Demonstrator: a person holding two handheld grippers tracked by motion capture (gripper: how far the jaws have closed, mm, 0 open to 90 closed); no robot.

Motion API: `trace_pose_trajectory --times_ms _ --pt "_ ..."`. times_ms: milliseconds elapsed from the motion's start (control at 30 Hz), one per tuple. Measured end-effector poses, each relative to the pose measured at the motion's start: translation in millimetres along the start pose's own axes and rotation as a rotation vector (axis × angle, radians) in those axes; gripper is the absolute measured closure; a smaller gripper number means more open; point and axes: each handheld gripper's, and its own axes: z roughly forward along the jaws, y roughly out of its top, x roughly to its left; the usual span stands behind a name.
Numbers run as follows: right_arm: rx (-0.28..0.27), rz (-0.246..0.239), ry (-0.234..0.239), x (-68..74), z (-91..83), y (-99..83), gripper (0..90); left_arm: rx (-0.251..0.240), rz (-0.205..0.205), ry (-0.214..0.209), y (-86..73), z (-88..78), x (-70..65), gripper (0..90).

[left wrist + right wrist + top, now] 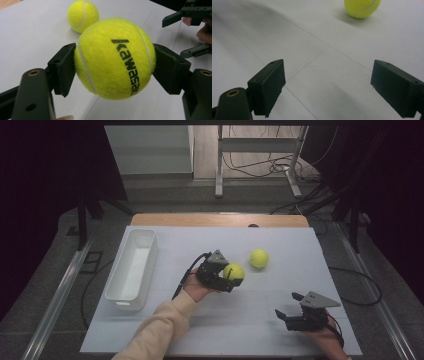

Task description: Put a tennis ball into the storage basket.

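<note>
My left gripper (231, 281) (113, 63) is shut on a yellow tennis ball (233, 271) (113, 57) with black lettering, and holds it a little above the white table top. Both pads (65, 66) press on the ball's sides. A second yellow tennis ball (259, 258) (82, 15) (361, 8) lies on the table just beyond the held one. My right gripper (289, 306) (328, 87) rests near the table's front right, open, with only bare table between its jaws. It also appears at the top right of the left gripper view as the right gripper (186, 35).
A long white bin (131, 267) stands along the left side of the white table top (280, 240). Beyond the table's far edge are a metal frame's legs (218, 165) and loose cables (270, 167) on the floor.
</note>
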Motion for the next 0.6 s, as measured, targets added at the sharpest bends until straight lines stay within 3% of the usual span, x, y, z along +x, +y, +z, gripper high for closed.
trace_pose_trajectory --times_ms 600 --pt "0.001 -0.001 0.000 0.1 0.0 0.0 12.9 -0.058 -0.010 0.019 6.7 -26.4 5.6 25.9"
